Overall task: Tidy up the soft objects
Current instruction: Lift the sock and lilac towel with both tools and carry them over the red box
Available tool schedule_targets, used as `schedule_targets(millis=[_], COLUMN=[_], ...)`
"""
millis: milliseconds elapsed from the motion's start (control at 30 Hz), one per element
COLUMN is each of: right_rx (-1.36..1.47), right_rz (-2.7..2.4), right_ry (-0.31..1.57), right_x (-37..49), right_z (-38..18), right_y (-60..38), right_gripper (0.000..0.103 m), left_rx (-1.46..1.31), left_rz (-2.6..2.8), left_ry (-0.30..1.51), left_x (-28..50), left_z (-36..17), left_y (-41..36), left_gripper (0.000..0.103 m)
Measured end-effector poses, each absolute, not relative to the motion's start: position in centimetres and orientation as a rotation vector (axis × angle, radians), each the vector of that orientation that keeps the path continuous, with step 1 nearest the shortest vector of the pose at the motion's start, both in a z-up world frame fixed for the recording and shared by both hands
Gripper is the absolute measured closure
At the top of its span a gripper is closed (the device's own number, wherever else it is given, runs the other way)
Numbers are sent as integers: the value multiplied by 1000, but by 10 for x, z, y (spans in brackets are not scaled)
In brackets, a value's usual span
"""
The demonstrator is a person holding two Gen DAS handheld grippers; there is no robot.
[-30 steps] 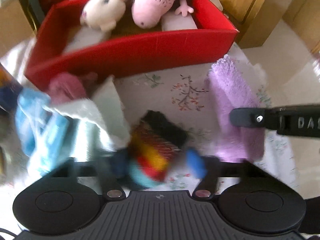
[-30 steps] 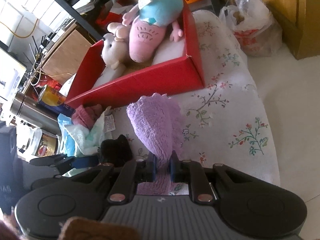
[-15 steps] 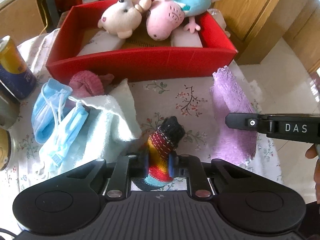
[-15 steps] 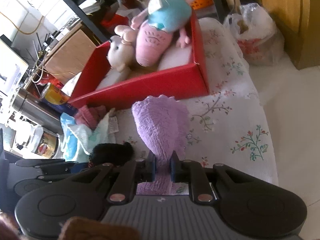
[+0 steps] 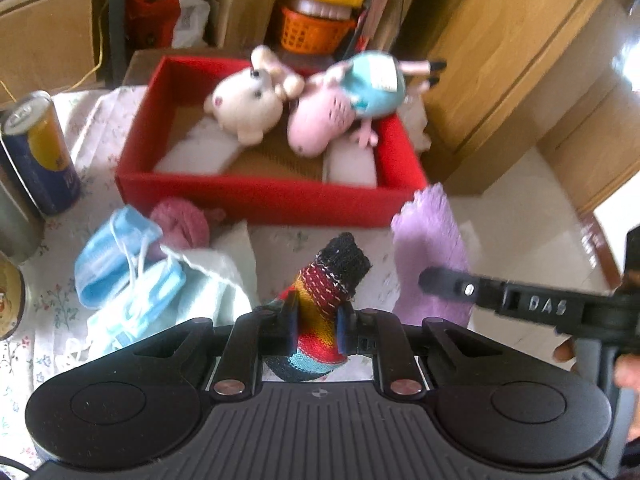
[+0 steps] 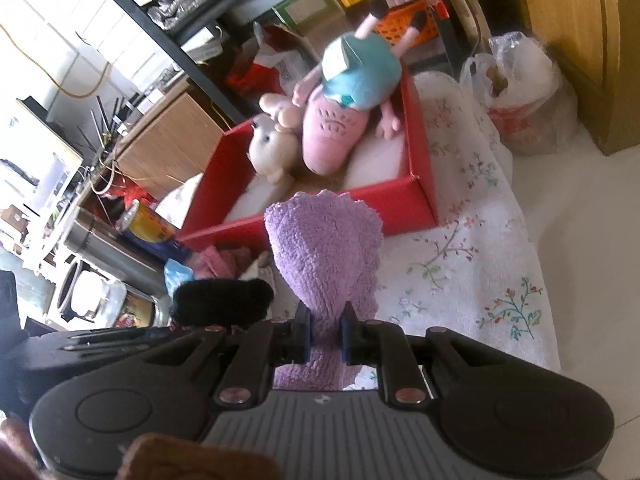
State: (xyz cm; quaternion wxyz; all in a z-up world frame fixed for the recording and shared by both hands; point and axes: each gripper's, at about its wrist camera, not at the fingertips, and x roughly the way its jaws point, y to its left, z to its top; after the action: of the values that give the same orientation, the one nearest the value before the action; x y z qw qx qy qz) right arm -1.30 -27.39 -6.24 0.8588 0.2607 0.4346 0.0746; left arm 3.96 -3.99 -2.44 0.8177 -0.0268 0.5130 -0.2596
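My left gripper is shut on a striped knit sock with a black cuff and holds it up off the table. My right gripper is shut on a fluffy purple sock, also lifted; the purple sock shows in the left wrist view too. Ahead stands a red box with a cream plush and a pink pig plush inside. The red box also shows in the right wrist view.
A pink sock ball, blue face masks and a pale towel lie left on the flowered tablecloth. A drink can stands far left. A plastic bag and wooden cabinets are at right.
My left gripper closed on the striped sock and lifted it. Both grippers rose with their socks, and the red box now sits further ahead.
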Motion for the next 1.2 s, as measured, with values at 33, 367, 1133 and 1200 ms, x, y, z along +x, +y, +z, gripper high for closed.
schedule_targets(millis=[33,367,1133,1200], right_rx=[551,585,609,600], right_rz=[161,196,247,246], right_ry=[905,795,638,621], right_x=[-13,-19,-26,-27], right_z=[-60,-24,22,26], right_y=[-275,-278,-274,-272], right_gripper=[103,103,103,103], left_rx=[-73,-212,-271,-276], left_rz=[-552,-552,-560,-555], left_ry=[1085,984,818,803], left_x=[40,51,49,48], left_z=[-20,19,69,73], left_y=[-37,-13,-1,-1], left_gripper=[88,87,86,86])
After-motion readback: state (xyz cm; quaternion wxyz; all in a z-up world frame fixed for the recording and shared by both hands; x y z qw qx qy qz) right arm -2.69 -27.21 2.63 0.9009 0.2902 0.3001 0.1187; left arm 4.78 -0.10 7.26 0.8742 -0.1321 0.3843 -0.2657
